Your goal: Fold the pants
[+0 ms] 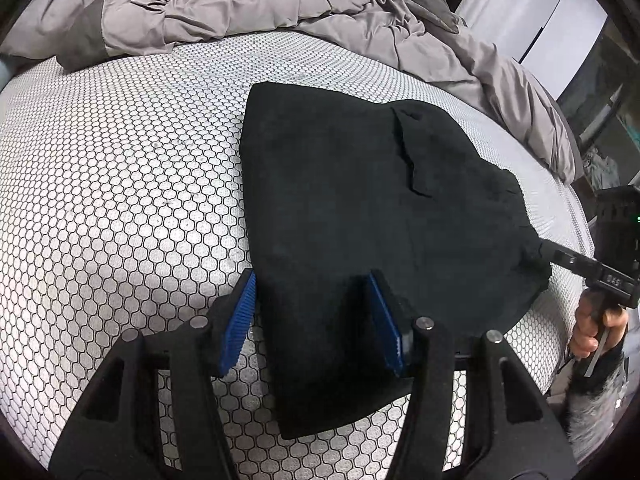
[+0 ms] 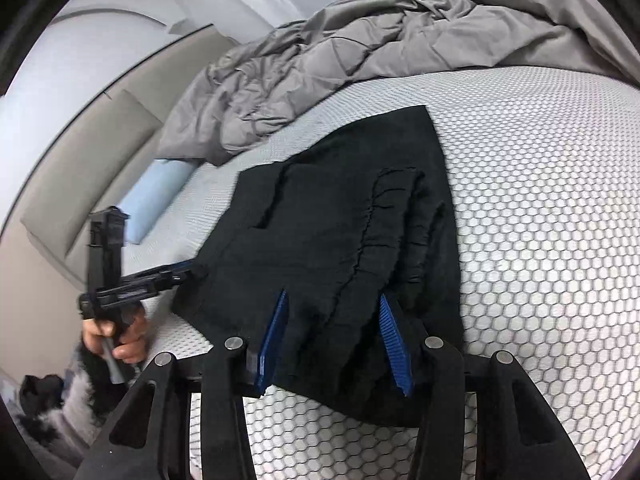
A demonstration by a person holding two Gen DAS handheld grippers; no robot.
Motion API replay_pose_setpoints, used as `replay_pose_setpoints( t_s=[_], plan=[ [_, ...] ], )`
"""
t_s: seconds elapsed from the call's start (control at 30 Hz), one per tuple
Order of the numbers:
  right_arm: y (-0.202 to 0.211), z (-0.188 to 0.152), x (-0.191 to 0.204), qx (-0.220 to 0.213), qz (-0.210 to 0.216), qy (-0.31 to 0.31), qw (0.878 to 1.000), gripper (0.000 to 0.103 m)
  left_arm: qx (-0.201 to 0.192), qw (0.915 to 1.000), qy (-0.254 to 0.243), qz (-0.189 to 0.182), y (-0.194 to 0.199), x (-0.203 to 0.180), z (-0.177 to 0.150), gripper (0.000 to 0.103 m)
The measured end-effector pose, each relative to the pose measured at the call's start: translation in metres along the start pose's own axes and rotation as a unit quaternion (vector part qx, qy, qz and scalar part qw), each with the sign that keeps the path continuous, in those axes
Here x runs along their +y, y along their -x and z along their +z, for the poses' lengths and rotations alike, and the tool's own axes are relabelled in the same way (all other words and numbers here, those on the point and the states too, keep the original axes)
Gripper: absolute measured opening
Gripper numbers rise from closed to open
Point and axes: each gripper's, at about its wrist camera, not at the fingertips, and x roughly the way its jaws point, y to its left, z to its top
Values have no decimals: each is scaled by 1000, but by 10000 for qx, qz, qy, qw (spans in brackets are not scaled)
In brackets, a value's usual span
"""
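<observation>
black pants folded on the mattress, long side pointing away to the blanket | left gripper and right gripper each half wide over a near edge; can't tell if pinching | folds too dark to see

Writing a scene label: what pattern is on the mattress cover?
White with a dark honeycomb pattern, mattress cover; clearest in the left wrist view.

Honeycomb-patterned mattress, rumpled grey duvet

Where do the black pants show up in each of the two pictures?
Left wrist view: pants fill the centre and right, running down between the near tongs.
Right wrist view: pants lie at centre, near end between the tongs.
Shared landmark: the grey duvet bunched beyond them.
</observation>
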Motion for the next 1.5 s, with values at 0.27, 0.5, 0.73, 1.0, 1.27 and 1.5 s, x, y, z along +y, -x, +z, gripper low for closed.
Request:
replay_pose_setpoints(
  t_s=[0.27,0.5,0.73,1.0,1.27,1.5],
  plan=[
    [16,-3,24,-182,-320,303,9989,11,24,10000,-42,32,-12,-6,12,51],
    [-4,-22,11,482,-1293,546,9889,21,80,9999,-99,110,-16,-10,12,51],
    [16,-8,-10,-91,-756,-145,9970,50,91,9999,-61,116,-20,-11,14,52],
    [0,8,-6,-281,-866,-50,9958,16,125,9999,-73,77,-19,-8,16,53],
    [0,0,-25,-39,-1570,-239,9873,54,232,9996,-109,77,-19,-6,14,57],
    [7,3,-41,-176,-797,-657,9945,79,681,9940,302,-807,-27,9,10,50]
  ],
)
